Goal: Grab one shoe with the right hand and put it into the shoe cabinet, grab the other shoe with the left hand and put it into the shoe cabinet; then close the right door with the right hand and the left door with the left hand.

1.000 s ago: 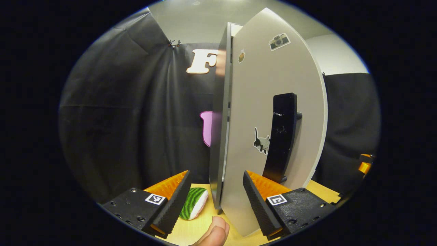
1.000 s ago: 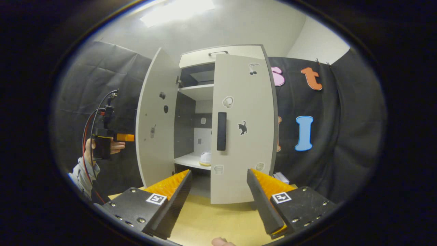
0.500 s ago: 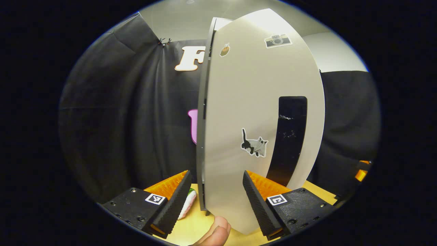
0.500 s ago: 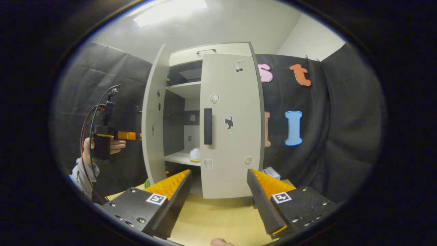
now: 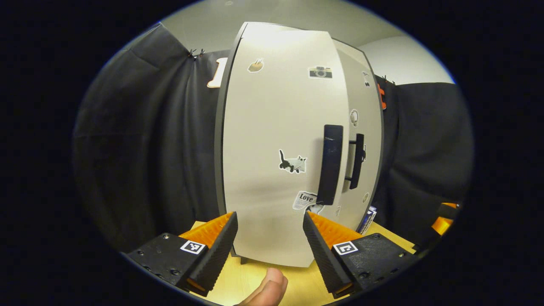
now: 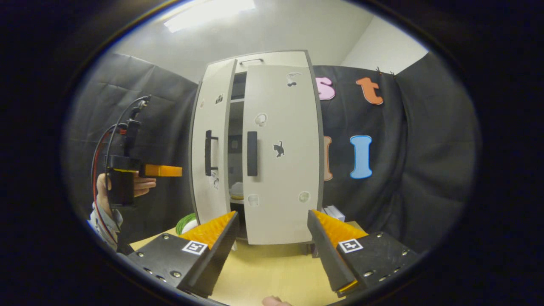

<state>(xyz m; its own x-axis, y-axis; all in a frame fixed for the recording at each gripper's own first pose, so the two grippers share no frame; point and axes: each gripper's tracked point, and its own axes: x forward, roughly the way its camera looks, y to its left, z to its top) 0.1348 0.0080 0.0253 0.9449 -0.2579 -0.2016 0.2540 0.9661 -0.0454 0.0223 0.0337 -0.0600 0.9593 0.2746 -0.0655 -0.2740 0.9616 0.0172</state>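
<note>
On the bench stands the shoe cabinet, pale doors with little stickers all over them. Right door looks pretty much closed. Left door is swung most of the way in, but there's a narrow dark gap between the two, and through it you can just make out a pale shoe sitting on a shelf inside. Can't tell where the other shoe is, the doors hide the rest.

Left gripper sits right up near the left door's outer face, jaws wide apart with nothing between them, not touching the door as far as I can see. A thumb pokes in at the bottom edge. In the right gripper view you also see that left gripper out to the side of the cabinet, held by a hand with cables looping off the top.

Right gripper hangs back in front of the cabinet over the bench, jaws spread wide, holding nothing. Something green and white peeks out low beside the left door.
</note>
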